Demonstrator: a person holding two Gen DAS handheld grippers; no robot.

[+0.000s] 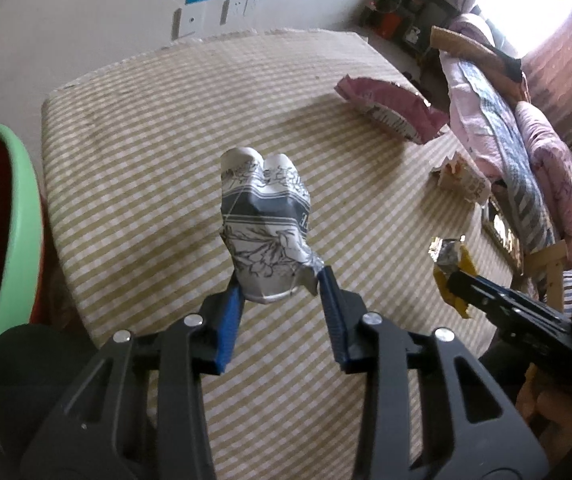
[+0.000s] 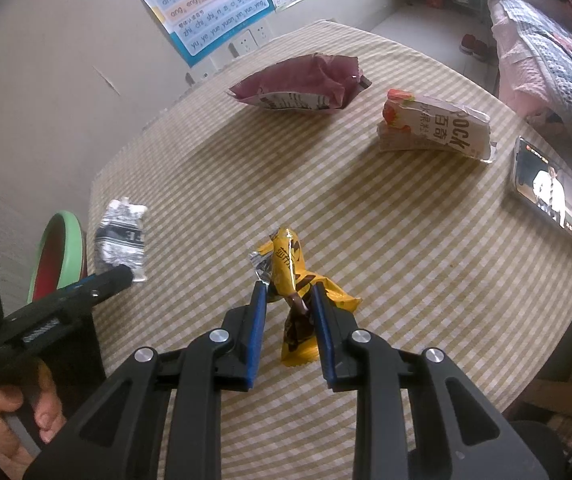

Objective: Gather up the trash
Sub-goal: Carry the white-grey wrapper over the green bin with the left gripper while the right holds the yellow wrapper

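The crumpled grey-and-white printed foil wrapper (image 1: 265, 228) stands between the blue pads of the left gripper (image 1: 279, 286), its long axis running up and away from the fingertips. The jaws sit half apart, and the pads meet only its lower end, so this reads as a light pinch on the wrapper. It hangs above the near-left part of the desk (image 1: 165, 128) — and the green-rimmed red bin (image 1: 9, 216) lies just off the desk's left edge, on the left hand's side, so the drop looks like a short carry leftward.

The right gripper (image 2: 286, 292) is clenched on a twisted yellow-and-brown glossy snack wrapper (image 2: 298, 300), whose long axis points up from the jaws towards the far side; it is farther from the bin than the left one.

Still lying on the beige checked cloth are a flattened maroon foil bag (image 2: 306, 80) at the far side and a creased white-and-red printed packet (image 2: 434, 128) to the far right — both thin, crinkly and slack. A phone (image 2: 546, 188) with a lit screen rests at the right edge.
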